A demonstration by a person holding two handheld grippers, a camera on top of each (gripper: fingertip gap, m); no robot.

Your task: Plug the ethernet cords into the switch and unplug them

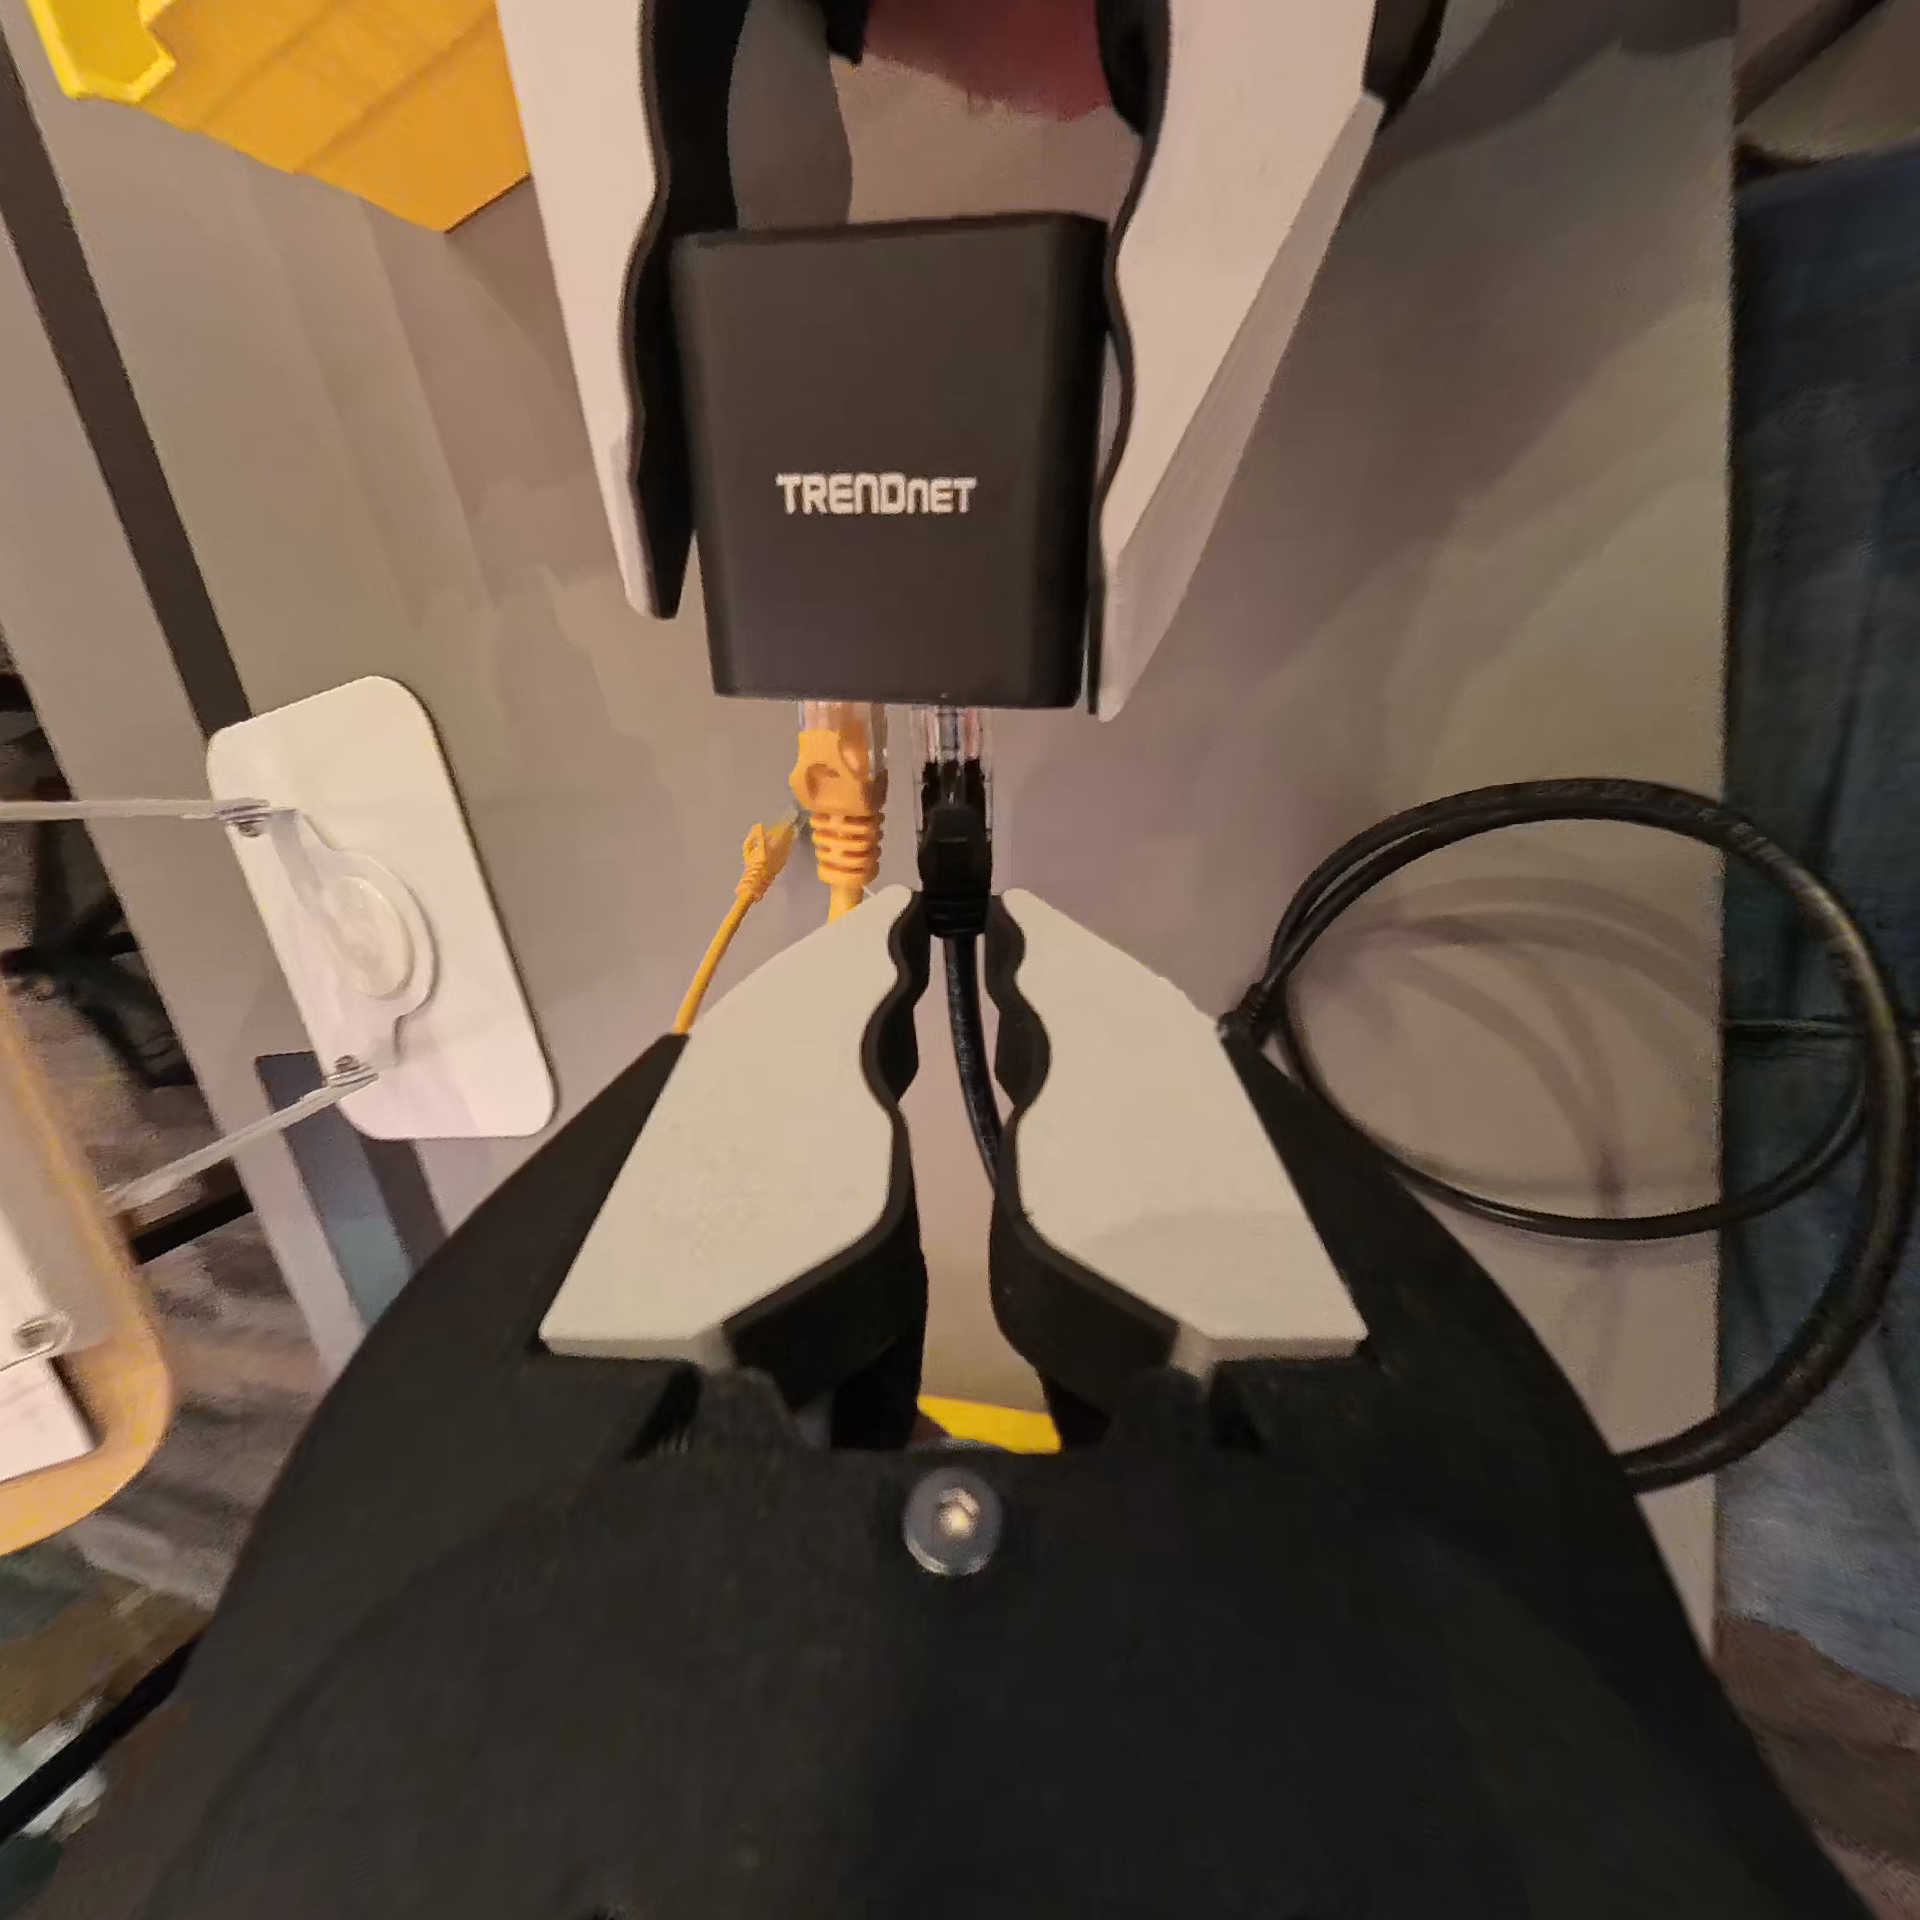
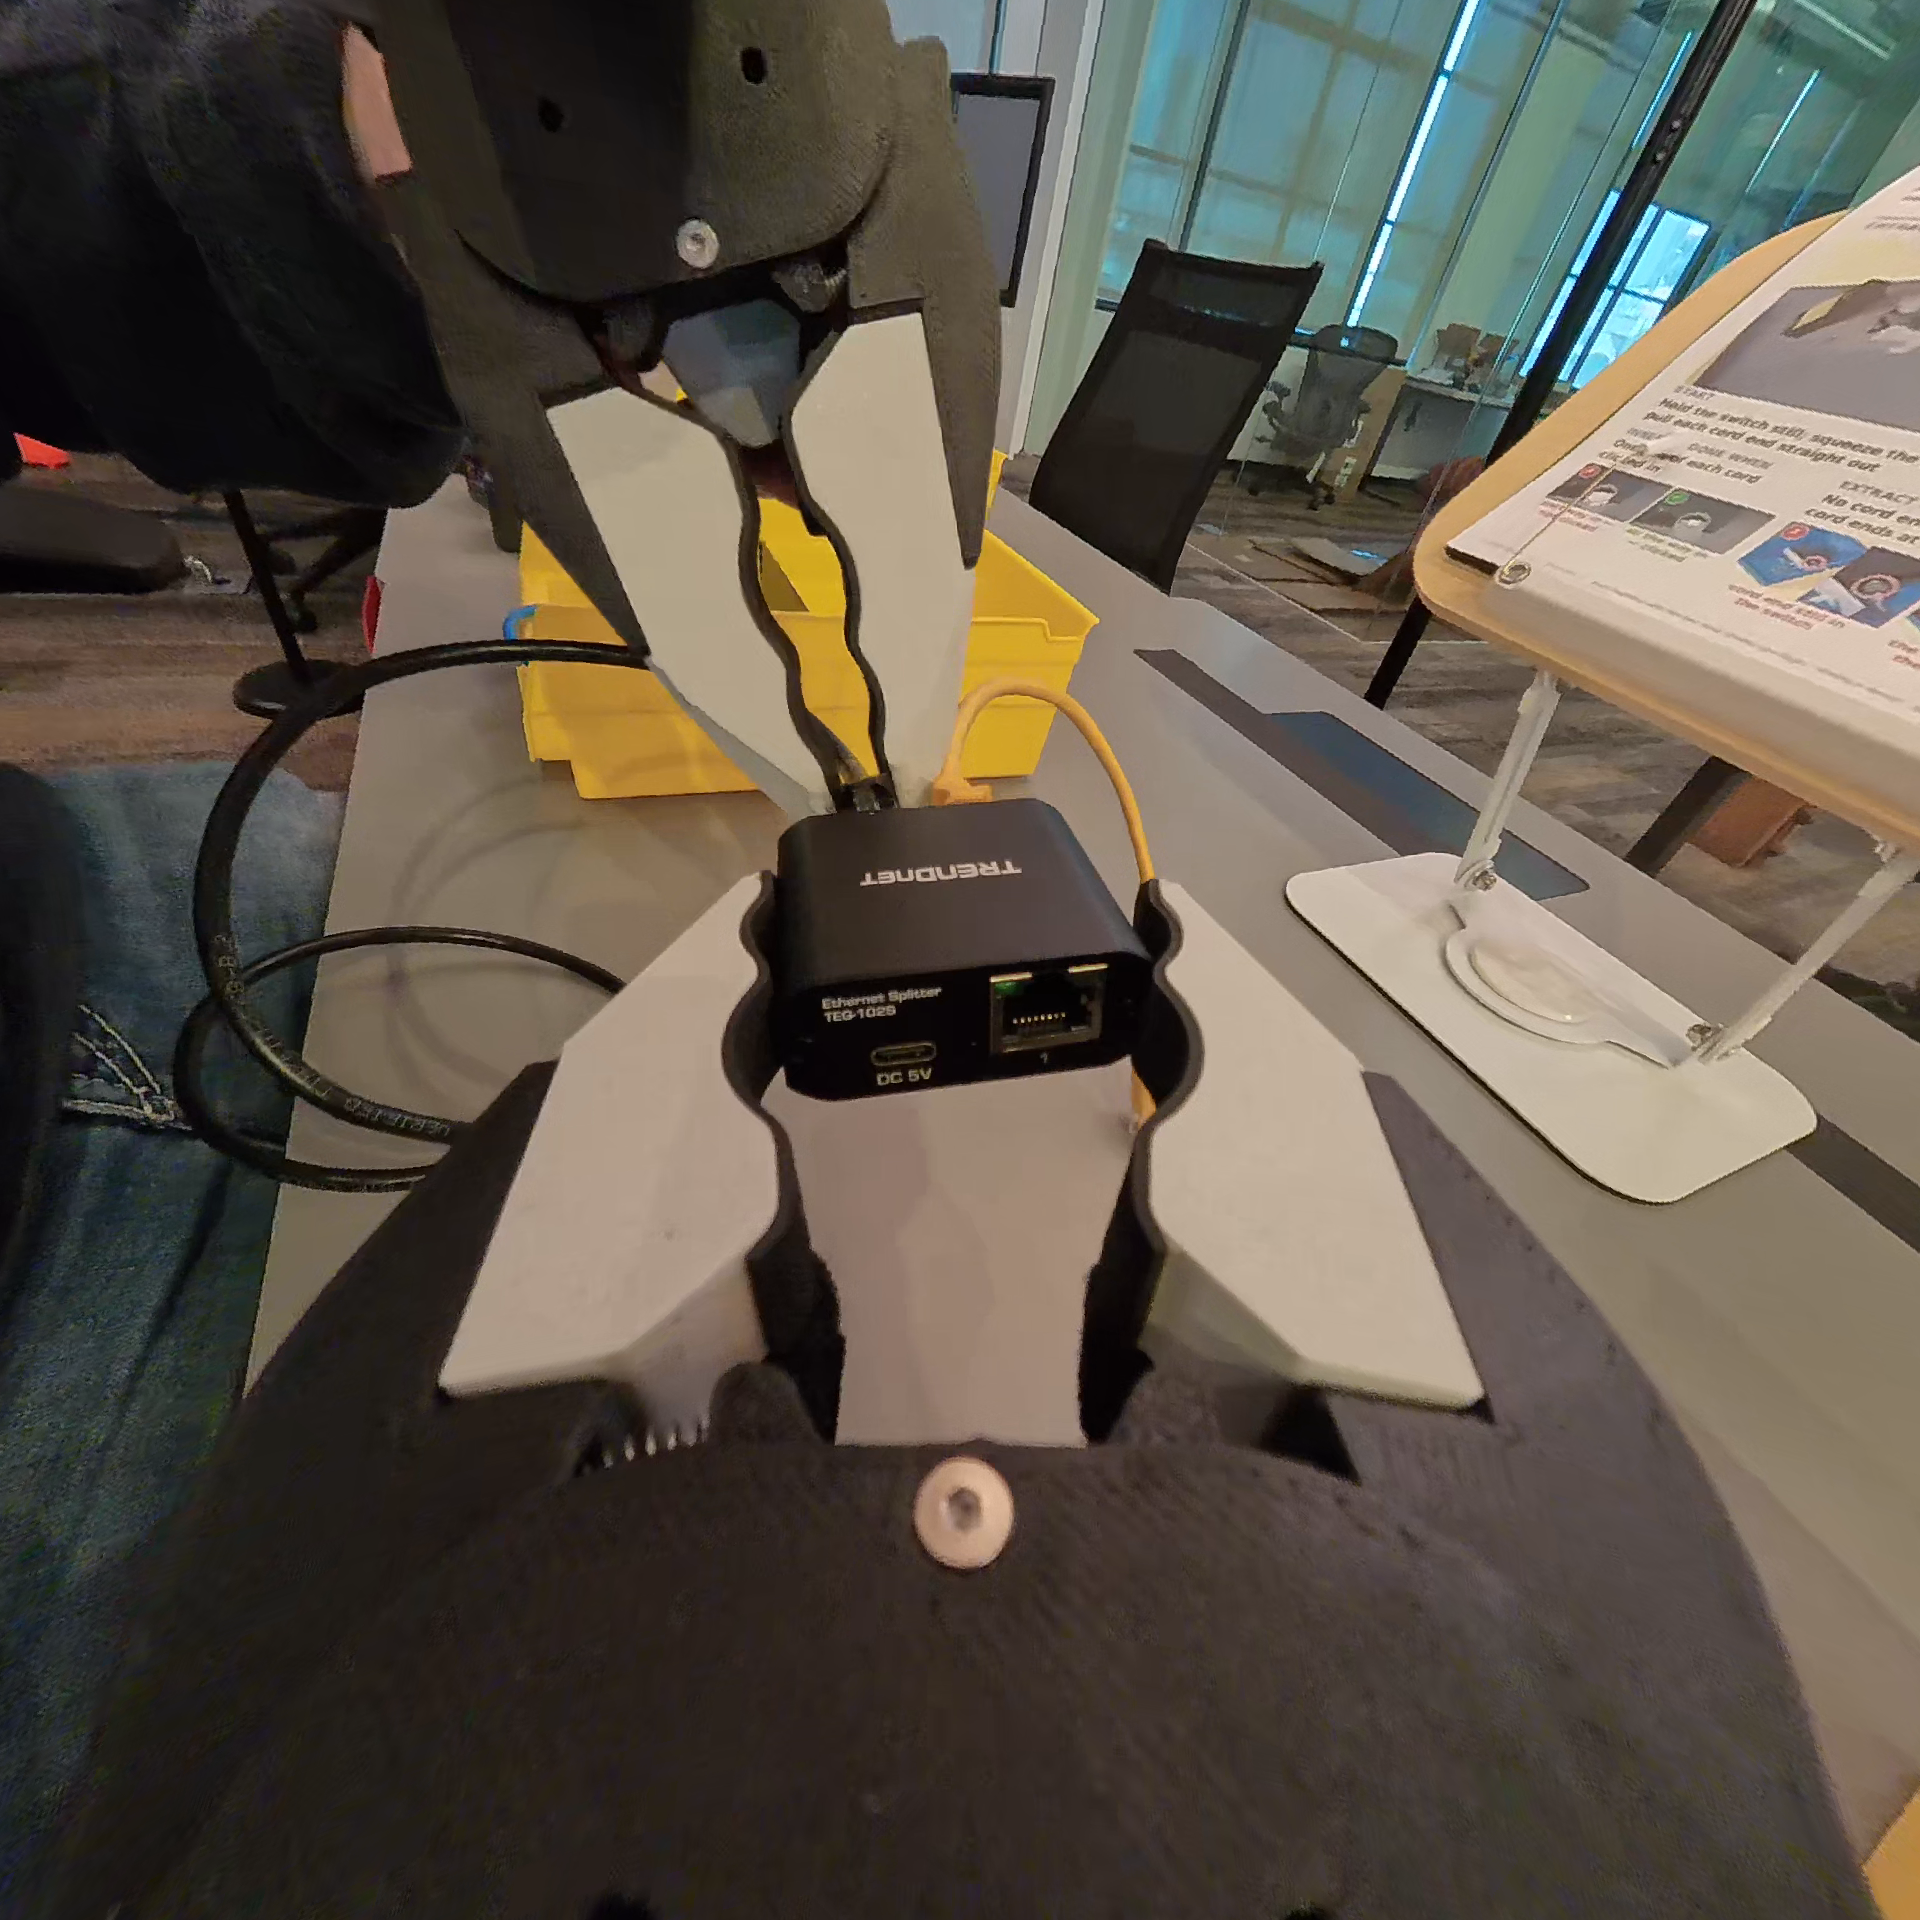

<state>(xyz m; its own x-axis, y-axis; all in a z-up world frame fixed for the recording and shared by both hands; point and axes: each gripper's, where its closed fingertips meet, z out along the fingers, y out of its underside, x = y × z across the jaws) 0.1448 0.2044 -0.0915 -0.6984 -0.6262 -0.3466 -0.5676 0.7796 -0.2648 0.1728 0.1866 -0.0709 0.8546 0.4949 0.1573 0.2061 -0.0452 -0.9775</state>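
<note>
A small black switch (image 1: 883,447) lies on the grey table; it also shows in the right wrist view (image 2: 935,914). My right gripper (image 2: 961,987) is shut on its two sides. A yellow cord plug (image 1: 844,800) and a black cord plug (image 1: 954,821) sit in its two ports. My left gripper (image 1: 954,914) is shut on the black cord just behind its plug. The left gripper also shows in the right wrist view (image 2: 862,784), at the switch's far end. The near face of the switch has one empty port (image 2: 1044,1013). The yellow cord's other plug (image 1: 764,857) lies loose on the table.
The black cord coils in loops (image 1: 1621,1039) off the table edge near a person's jeans (image 2: 125,1195). A yellow bin (image 2: 790,665) stands behind the switch. A tilted instruction board on a white stand (image 2: 1538,1039) is to the right in the right wrist view.
</note>
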